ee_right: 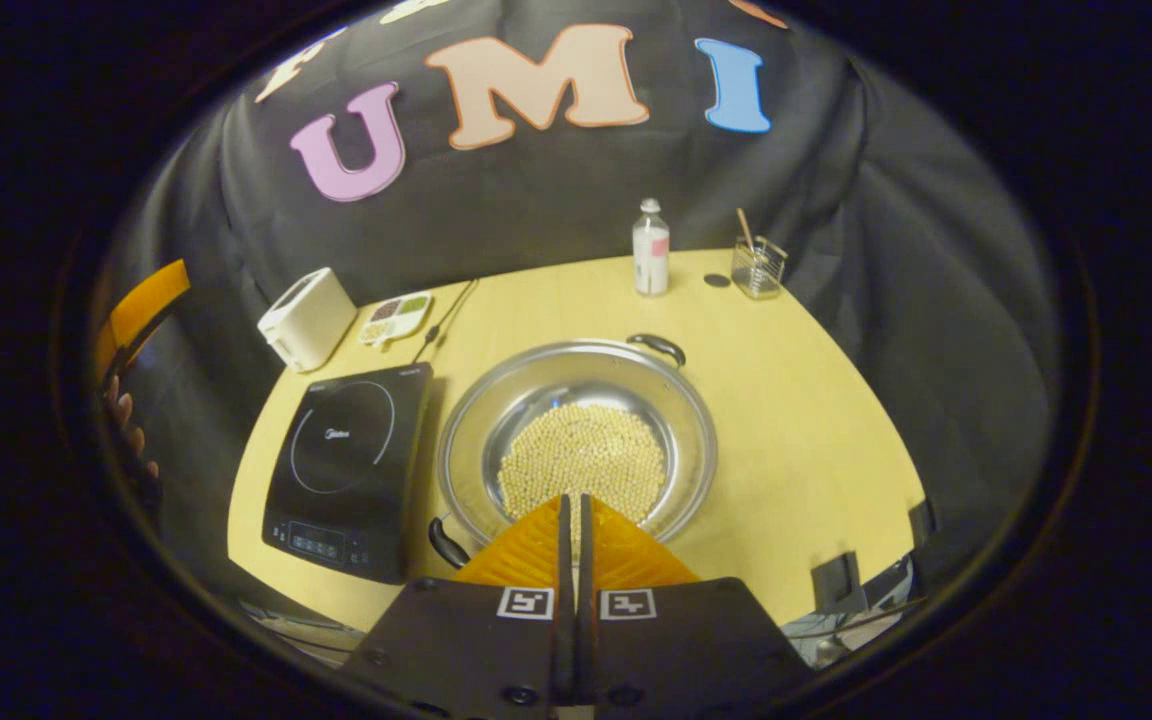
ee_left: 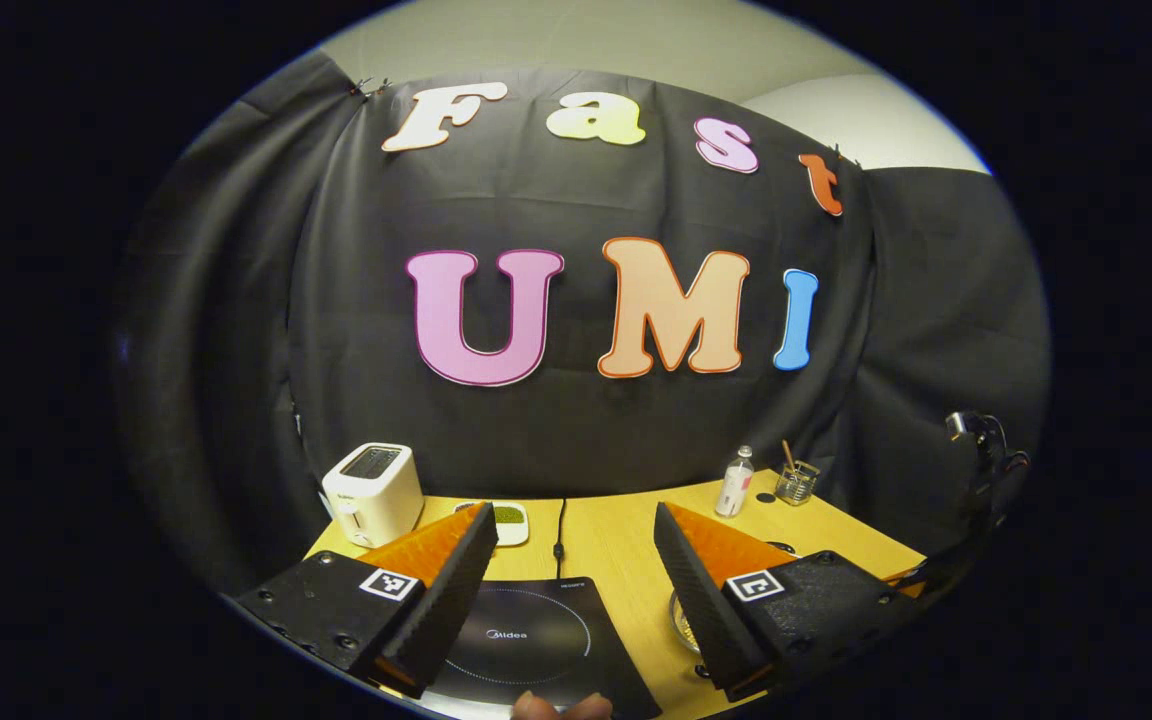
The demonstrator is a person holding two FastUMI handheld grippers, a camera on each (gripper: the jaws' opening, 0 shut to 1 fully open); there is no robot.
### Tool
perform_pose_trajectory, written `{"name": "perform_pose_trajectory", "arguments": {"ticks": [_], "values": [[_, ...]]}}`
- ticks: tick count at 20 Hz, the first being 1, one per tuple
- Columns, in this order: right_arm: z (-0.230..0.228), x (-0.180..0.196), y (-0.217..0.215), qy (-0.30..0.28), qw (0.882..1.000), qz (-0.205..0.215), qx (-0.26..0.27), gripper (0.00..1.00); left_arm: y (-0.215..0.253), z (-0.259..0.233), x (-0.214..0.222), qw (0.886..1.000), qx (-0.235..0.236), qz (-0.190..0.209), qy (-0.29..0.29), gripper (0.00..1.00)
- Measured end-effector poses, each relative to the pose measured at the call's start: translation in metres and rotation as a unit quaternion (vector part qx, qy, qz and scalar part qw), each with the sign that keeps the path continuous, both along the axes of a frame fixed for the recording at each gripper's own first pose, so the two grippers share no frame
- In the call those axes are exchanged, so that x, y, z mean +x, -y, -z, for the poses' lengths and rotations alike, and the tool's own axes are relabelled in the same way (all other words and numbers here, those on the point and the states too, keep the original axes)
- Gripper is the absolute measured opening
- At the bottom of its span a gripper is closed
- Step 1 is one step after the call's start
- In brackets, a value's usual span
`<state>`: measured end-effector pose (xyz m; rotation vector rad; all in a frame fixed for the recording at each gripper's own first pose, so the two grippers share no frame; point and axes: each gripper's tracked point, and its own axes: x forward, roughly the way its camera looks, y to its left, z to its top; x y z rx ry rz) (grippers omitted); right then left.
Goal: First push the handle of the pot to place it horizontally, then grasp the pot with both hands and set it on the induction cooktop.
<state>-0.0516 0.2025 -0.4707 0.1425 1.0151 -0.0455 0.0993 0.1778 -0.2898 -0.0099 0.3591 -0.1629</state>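
- Your left hand-held gripper (ee_left: 572,512) is spread apart above the cooktop (ee_left: 536,640);
- Your right hand-held gripper (ee_right: 570,500) is pressed together, empty, over the pot (ee_right: 576,445) on the counter (ee_right: 796,400).

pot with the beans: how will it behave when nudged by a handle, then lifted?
The pot looks like rigid, smooth metal, so it would probably turn on the table rather than tip. The loose beans likely add weight and shift if tilted. The small handles may slip.

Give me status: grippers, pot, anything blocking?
Left gripper open over cooktop. Right gripper shut, empty, above pot. Pot on table beside cooktop, handles diagonal. Path clear.
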Motion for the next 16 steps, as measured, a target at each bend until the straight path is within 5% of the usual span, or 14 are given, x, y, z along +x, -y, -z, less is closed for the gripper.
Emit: {"name": "perform_pose_trajectory", "arguments": {"ticks": [5, 16], "values": [[0.032, -0.023, -0.020, -0.056, 0.998, 0.024, 0.001, 0.03, -0.012, 0.020, 0.005, 1.000, -0.004, 0.027, -0.007, 0.96], [0.082, -0.049, -0.040, -0.121, 0.992, 0.007, -0.027, 0.03, -0.038, 0.053, -0.005, 0.999, -0.023, 0.011, -0.033, 0.96]]}}
